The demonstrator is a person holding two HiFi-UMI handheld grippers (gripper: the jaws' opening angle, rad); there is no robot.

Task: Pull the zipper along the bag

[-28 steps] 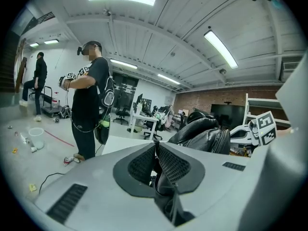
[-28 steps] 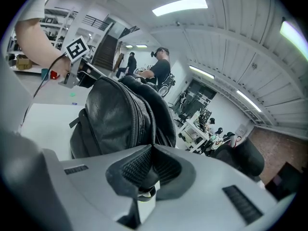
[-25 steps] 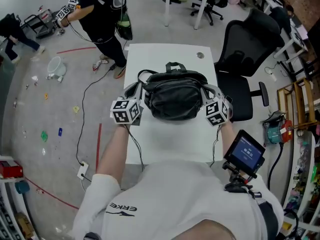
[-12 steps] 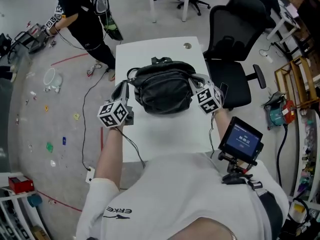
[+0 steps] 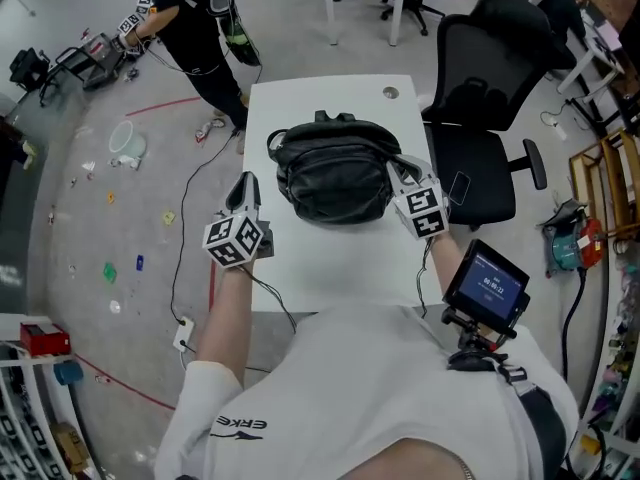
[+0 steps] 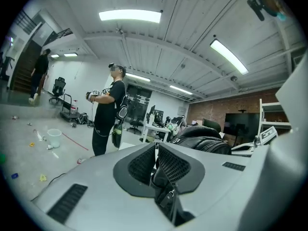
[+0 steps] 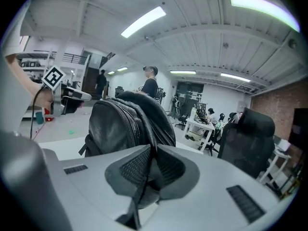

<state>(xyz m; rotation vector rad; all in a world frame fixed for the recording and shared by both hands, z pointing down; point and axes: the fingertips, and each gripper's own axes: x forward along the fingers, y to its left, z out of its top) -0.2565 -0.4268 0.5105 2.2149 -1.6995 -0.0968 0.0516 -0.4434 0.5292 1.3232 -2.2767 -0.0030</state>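
A black leather bag (image 5: 335, 173) stands in the middle of the white table (image 5: 330, 268). My left gripper (image 5: 248, 180) hangs over the table's left edge, a short way clear of the bag. In the left gripper view its jaws (image 6: 155, 150) are nearly together, nothing of the bag is between them, and the bag (image 6: 204, 141) lies off to the right. My right gripper (image 5: 393, 168) rests against the bag's right side. Its jaws (image 7: 151, 150) have just been opening, with a thin black ridge of the bag (image 7: 120, 124) running into the narrow gap.
A black office chair (image 5: 490, 78) stands right of the table. A person in black (image 5: 190, 18) with grippers is on the floor at the back left, with cables and litter around. A small screen (image 5: 487, 290) hangs at my right hip.
My left gripper has drawn away from the bag's left side toward the table's left edge. My right gripper has stayed at the bag's right side and rolled a little.
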